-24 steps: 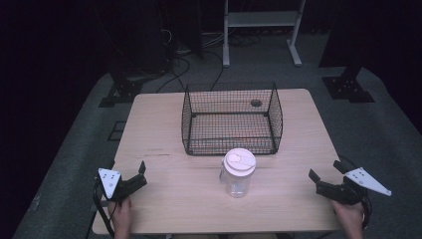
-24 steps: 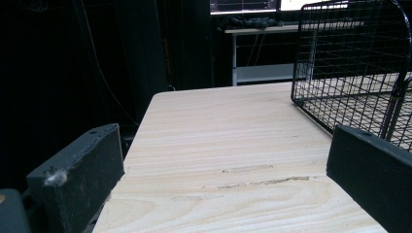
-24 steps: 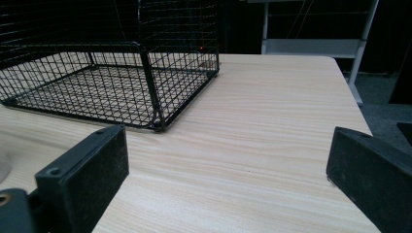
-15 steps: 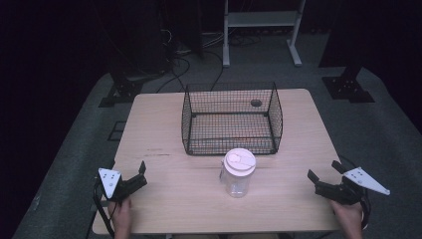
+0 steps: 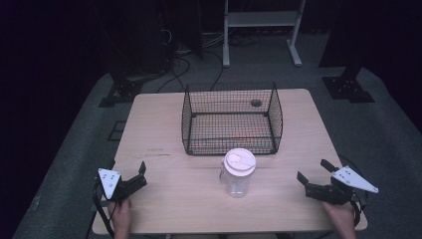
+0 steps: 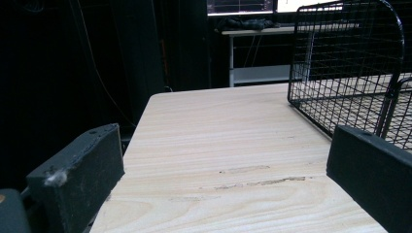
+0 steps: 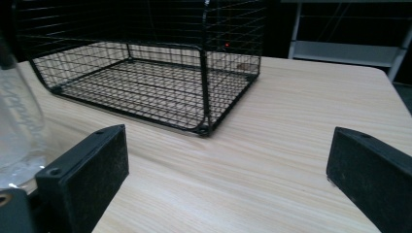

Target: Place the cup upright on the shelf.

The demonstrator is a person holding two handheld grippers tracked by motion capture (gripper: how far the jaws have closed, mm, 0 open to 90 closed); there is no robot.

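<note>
A black wire basket [image 5: 230, 145] stands empty at the middle of the wooden table [image 5: 159, 124]. Just in front of it is a clear plastic jar with a white lid [image 5: 238, 172], upright. My left gripper [image 5: 142, 175] rests open near the front left corner, well left of the jar. At the front right, my right gripper [image 5: 312, 170] is open and points toward the jar. The left gripper view has its open jaws [image 6: 223, 184] over bare wood, with the basket [image 6: 350, 58] ahead on the right. Ahead of the right gripper [image 7: 223, 184] I see the basket [image 7: 145, 73] and the jar [image 7: 17, 121] at the left edge.
A small dark round spot [image 5: 256, 103] marks the table behind the basket. Dark floor, cables and a white metal stand [image 5: 261, 30] lie beyond the far edge. Black stand feet [image 5: 348, 87] sit on the floor to either side.
My right gripper has edged slightly left and toward the front edge. The left gripper, jar and basket have not moved.
</note>
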